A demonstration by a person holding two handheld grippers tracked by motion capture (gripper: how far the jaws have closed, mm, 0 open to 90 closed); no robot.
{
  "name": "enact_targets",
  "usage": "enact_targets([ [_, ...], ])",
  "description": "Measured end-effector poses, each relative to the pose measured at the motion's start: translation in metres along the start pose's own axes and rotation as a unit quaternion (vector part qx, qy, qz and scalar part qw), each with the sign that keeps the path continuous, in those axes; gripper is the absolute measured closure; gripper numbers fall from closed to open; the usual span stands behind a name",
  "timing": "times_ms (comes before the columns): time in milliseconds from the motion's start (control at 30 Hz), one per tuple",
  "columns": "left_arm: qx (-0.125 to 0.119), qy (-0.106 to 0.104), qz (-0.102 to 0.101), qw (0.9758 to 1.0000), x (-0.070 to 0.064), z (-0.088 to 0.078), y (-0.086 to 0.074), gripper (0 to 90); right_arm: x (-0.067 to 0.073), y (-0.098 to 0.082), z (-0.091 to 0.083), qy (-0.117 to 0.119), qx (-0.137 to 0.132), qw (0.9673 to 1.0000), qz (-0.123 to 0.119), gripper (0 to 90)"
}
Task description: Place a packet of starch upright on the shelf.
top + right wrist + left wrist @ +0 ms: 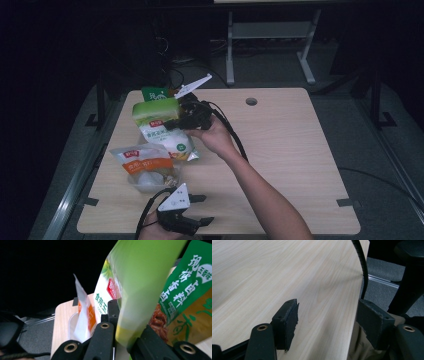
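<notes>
A white bag with a green top (pixel 161 125) is held up over the left side of the wooden table (pixel 290 150). My right gripper (pixel 175 123) is shut on its right edge. In the right gripper view the two jaws pinch the green bag (pixel 140 290) at its edge, at the right gripper (pixel 120 315). My left gripper (pixel 202 209) rests low at the table's front edge, open with nothing between its fingers. In the left gripper view the left gripper (pixel 328 315) has its jaws well apart over bare wood.
An orange-and-white bag (pixel 145 162) stands in a clear tub (pixel 150 182) in front of the held bag. Behind the held bag is a dark green bag (pixel 155 93). A cable hole (pixel 251 101) lies at the table's far side. Dark floor surrounds the table.
</notes>
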State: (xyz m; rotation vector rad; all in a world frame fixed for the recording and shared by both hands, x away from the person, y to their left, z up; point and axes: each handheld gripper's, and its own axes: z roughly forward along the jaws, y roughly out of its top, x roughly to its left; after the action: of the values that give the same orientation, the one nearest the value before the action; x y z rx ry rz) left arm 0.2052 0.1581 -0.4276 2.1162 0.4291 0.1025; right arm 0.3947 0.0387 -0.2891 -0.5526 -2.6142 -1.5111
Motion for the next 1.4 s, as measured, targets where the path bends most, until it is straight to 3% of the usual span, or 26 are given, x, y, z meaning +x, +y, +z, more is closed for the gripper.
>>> enact_targets([
  [367,0.003,-0.001,-0.001,1.0,-0.001,0.002,-0.001,33.1,-0.006,0.001,0.046,0.017,0.017,0.9997,0.005,89.5],
  [800,-0.005,0.001,-0.008,1.0,0.002,-0.001,0.0,32.1,-0.015,-0.009,0.083,0.04,0.015,0.999,0.011,89.5],
  [1033,-0.005,0.008,-0.008,0.9999,0.004,-0.002,0.0,32.0,-0.017,-0.021,0.088,0.037,0.002,0.9993,0.008,89.2],
  [1167,-0.002,0.007,-0.005,1.0,0.002,0.0,0.0,32.0,-0.016,-0.03,0.092,0.025,0.02,0.9995,-0.004,88.9],
  [1200,-0.002,0.006,-0.004,1.0,0.002,0.001,0.0,32.0,-0.017,-0.034,0.093,0.026,0.028,0.9993,-0.001,88.9],
  [1267,0.001,0.005,-0.002,1.0,0.002,0.001,0.0,32.0,-0.022,-0.042,0.091,0.037,0.01,0.999,0.022,88.9],
  [1400,0.003,0.003,-0.002,1.0,0.002,0.004,0.0,32.0,-0.025,-0.051,0.084,0.039,0.008,0.999,0.023,88.9],
])
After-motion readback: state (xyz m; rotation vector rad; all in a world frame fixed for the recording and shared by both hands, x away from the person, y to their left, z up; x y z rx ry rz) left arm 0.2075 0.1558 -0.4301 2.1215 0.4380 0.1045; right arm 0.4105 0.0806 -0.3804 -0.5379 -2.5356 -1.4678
